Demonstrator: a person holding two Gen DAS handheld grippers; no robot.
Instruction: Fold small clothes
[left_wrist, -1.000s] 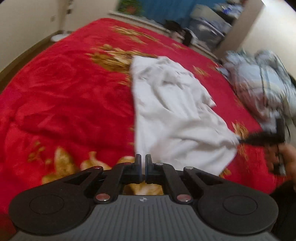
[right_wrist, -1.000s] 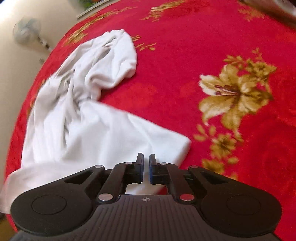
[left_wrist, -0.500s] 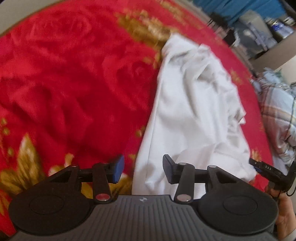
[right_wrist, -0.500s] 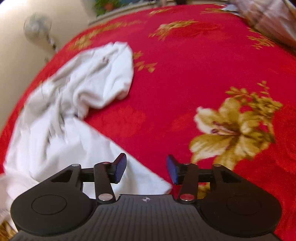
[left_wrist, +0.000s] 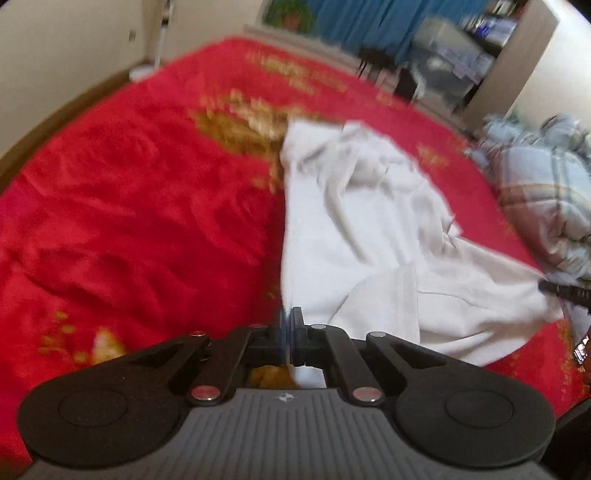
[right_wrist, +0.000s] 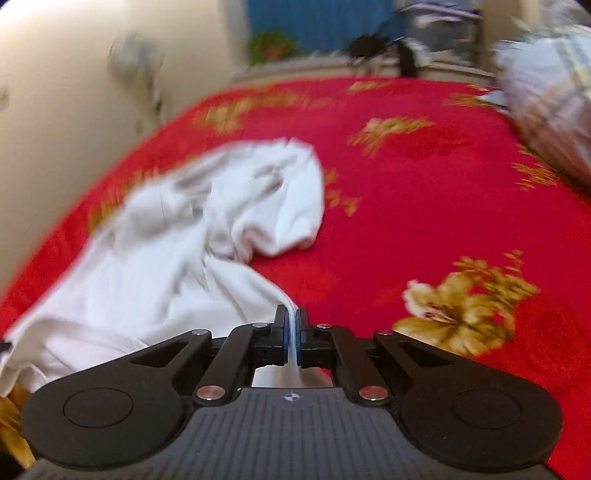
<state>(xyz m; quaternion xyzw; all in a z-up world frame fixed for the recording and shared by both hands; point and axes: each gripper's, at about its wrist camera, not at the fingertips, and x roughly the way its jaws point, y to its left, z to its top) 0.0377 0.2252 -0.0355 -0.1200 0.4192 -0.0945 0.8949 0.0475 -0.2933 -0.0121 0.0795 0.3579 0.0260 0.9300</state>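
A white shirt (left_wrist: 354, 236) is spread rumpled on the red bed (left_wrist: 140, 221). Its near edge is pinched by the left gripper (left_wrist: 289, 325), fingers just snapped together on it, and another corner is clamped in the right gripper (right_wrist: 292, 325), also just closed.

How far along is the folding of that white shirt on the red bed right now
Done: both grippers have just closed, each on a near edge of the white shirt. The left gripper pinches cloth at one corner, and the right gripper has fabric between its pads. In hand: the shirt is only gripped, bunched and creased on the red blanket. Left: spreading it flat and every fold.
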